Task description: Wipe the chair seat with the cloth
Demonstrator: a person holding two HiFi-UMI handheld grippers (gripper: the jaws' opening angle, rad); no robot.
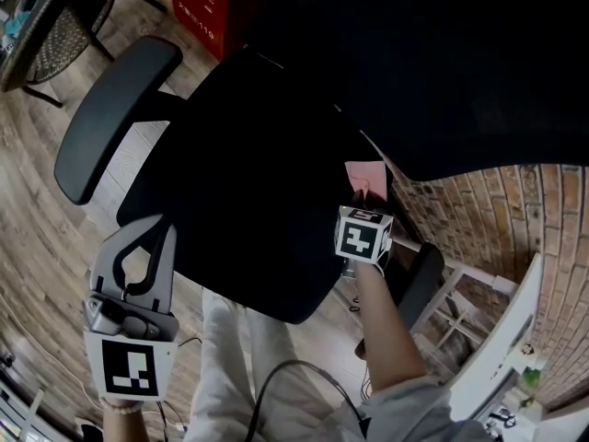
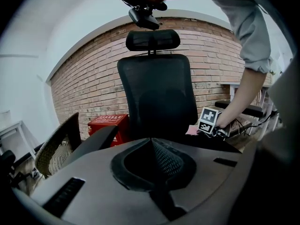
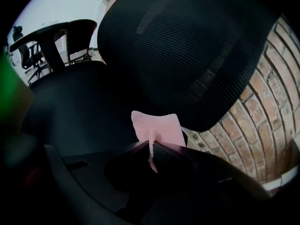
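Chair seat (image 1: 248, 201): open mesh to the left of my right gripper (image 1: 364, 196). The backrest (image 1: 442, 72) overhangs close above it. Armrests (image 1: 109, 118) bound either side; the brick wall (image 1: 515, 210) apparently narrows the right flank.

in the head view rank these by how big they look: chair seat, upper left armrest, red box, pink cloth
1. chair seat
2. upper left armrest
3. red box, unsure against the armrest: the frame edge and the chair cut it off
4. pink cloth, only a small patch shows
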